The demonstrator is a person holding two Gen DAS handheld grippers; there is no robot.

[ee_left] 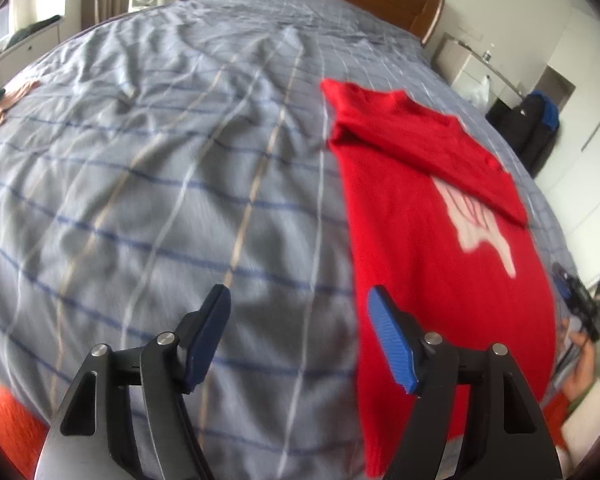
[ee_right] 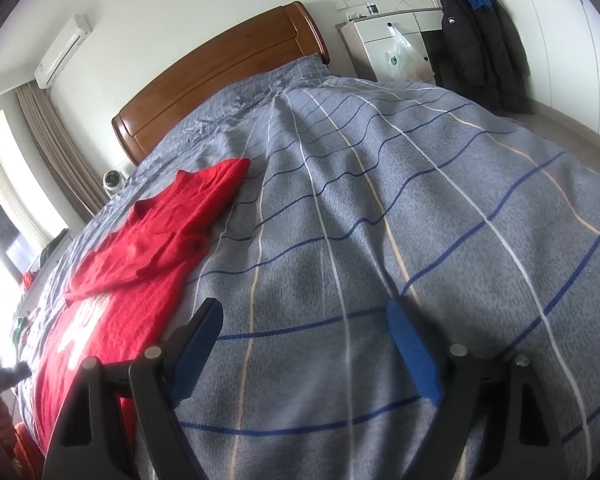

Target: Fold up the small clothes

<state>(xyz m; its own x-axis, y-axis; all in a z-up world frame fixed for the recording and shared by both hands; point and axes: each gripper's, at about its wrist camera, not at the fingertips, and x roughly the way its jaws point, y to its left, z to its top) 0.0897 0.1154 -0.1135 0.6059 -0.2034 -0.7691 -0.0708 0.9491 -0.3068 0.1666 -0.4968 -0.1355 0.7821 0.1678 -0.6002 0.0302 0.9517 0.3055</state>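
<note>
Item: red sweater (ee_left: 440,240), flat on the bed (ee_left: 160,160), one sleeve folded across its chest, a white print partly covered. Left claw (ee_left: 300,300) wide, empty, above the sweater's near edge; right claw (ee_right: 304,316) wide, empty, over bare bedding beside it. Advice: pinch hem corners evenly, lift low, fold toward collar. Unclear: print blurred; hem cut off.

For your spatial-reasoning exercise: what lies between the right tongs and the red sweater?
Only bare striped bedcover. In the right wrist view, the open right tongs hover over it, with the red sweater lying to their left.
</note>
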